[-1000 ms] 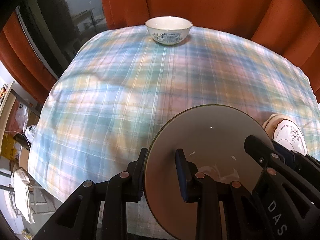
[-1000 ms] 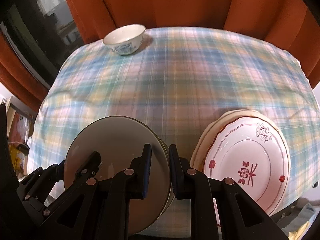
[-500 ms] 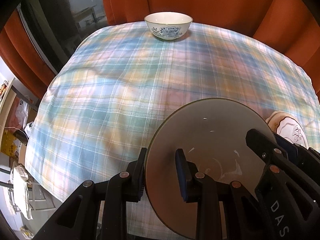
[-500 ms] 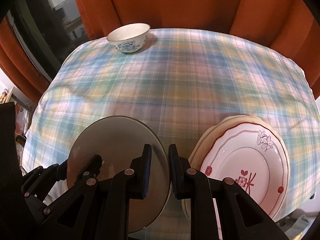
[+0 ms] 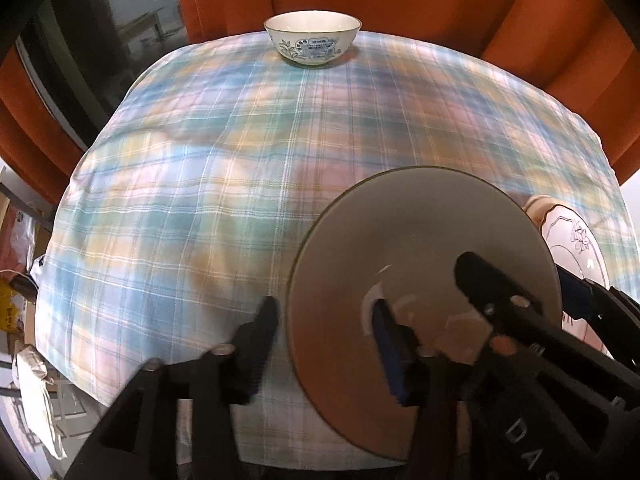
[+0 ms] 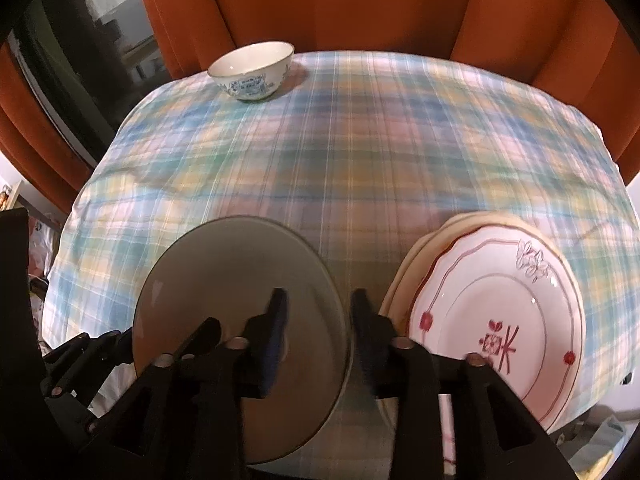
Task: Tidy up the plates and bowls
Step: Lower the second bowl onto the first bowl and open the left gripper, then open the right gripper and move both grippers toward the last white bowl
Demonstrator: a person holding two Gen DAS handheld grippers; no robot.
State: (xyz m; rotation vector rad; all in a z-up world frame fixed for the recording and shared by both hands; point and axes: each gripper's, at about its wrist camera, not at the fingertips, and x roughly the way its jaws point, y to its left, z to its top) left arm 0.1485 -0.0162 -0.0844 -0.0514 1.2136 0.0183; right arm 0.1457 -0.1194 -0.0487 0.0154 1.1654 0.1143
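Observation:
A plain grey-green plate (image 5: pixel 400 248) (image 6: pixel 224 280) lies low over the near edge of the plaid tablecloth (image 5: pixel 200 200). My left gripper (image 5: pixel 324 312) straddles its left rim with jaws opening, and a gap shows at the outer finger. My right gripper (image 6: pixel 320 300) straddles its right rim, its jaws also opening with the pads off the plate. A stack of cream plates (image 6: pixel 500 320) (image 5: pixel 572 240), topped by one with red flowers, sits just right of it. A white bowl with blue print (image 5: pixel 312 44) (image 6: pixel 252 70) stands at the far edge.
Orange curtains (image 6: pixel 360 8) hang close behind the table. A dark window (image 5: pixel 100 40) is at the left. Bags and clutter (image 5: pixel 28 360) lie on the floor beside the table's left edge. The plaid cloth (image 6: pixel 360 160) stretches between the bowl and the plates.
Both grippers were shut on the grey-green plate's rims; now both sets of jaws have spread apart and let go of it. The hands barely moved.

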